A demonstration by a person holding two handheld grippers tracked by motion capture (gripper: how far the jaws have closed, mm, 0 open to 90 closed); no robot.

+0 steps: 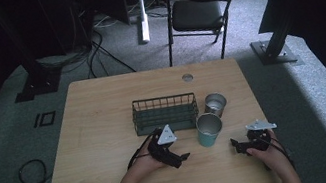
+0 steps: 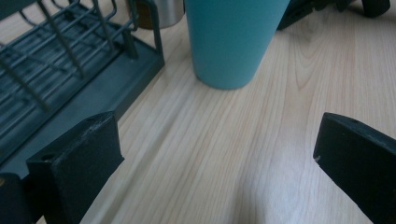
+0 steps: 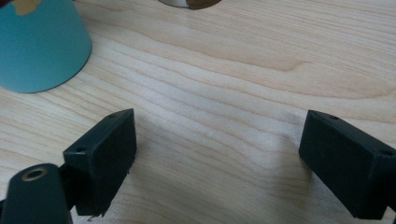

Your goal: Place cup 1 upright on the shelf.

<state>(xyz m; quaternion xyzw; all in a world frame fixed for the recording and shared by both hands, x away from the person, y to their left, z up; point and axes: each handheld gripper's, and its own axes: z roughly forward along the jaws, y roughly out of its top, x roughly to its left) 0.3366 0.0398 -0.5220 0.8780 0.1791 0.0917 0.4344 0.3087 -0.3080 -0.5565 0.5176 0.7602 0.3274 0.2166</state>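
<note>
A teal cup (image 1: 208, 130) stands upright on the wooden table (image 1: 102, 132), just right of a dark wire basket (image 1: 165, 113). Behind it stands a metal cup (image 1: 215, 104). My left gripper (image 1: 183, 158) rests low on the table, left of the teal cup, jaws open and empty. In the left gripper view the teal cup (image 2: 233, 39) is straight ahead and the basket (image 2: 65, 79) lies to the left. My right gripper (image 1: 235, 143) sits right of the teal cup, open and empty. The right gripper view has the teal cup (image 3: 39, 44) at upper left.
A black folding chair (image 1: 197, 11) stands beyond the table's far edge. A round grommet hole (image 1: 187, 77) sits near the far edge. Cables lie on the grey carpet at left. Bare tabletop lies left of the basket and along the near edge.
</note>
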